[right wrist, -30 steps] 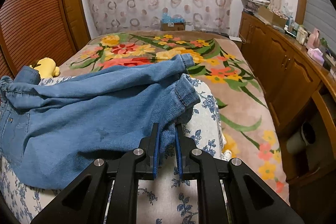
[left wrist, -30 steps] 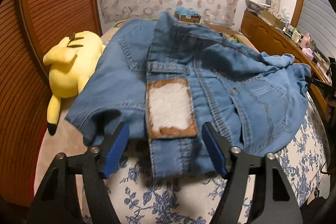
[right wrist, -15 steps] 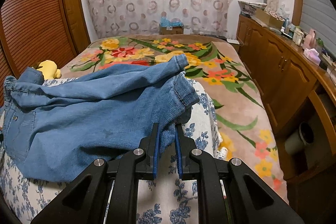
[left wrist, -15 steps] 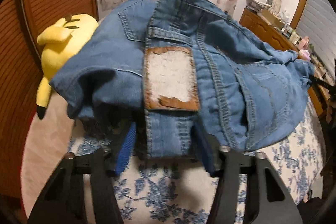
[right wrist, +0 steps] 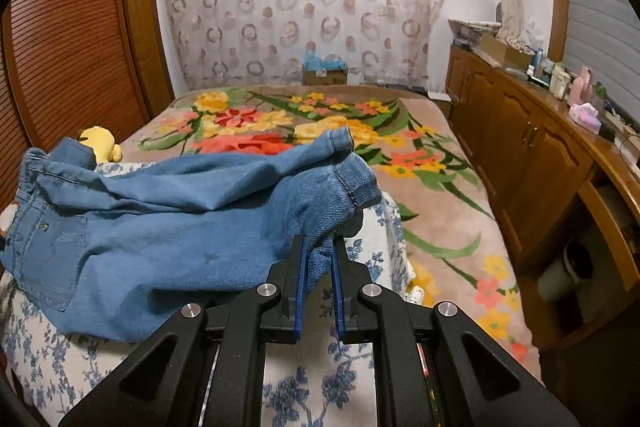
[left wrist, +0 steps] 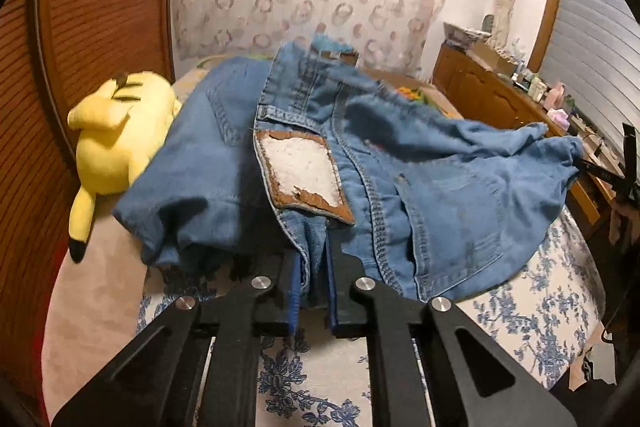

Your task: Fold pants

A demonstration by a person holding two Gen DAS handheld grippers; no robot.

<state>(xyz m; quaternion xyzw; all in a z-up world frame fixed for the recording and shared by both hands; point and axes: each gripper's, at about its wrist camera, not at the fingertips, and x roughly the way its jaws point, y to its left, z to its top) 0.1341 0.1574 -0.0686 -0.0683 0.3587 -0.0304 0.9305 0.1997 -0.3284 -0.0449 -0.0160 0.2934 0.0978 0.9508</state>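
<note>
Blue denim pants (left wrist: 440, 195) lie rumpled across a blue-flowered white cover (left wrist: 520, 307) on the bed. A worn brown-edged patch (left wrist: 300, 171) marks the waistband. Just below that patch my left gripper (left wrist: 314, 255) has its jaws closing, and the waistband denim is pinched between the blue pads. In the right wrist view the pants (right wrist: 160, 227) stretch leftward from a leg hem (right wrist: 344, 183). My right gripper (right wrist: 320, 247) is still closing a little on the cloth just under that hem, and the pads press on the denim.
A yellow plush toy (left wrist: 116, 139) lies left of the pants, against louvred wooden doors (left wrist: 80, 27). A flowered blanket (right wrist: 320, 123) covers the far bed. Wooden cabinets (right wrist: 540, 155) with clutter on top run along the right. A cardboard box (right wrist: 324, 73) stands by the curtain.
My left jaws, wide open around the waistband a second ago, have come together on the denim below the patch and raised it slightly. The right gripper has kept its hold and moved a little with the hem.
</note>
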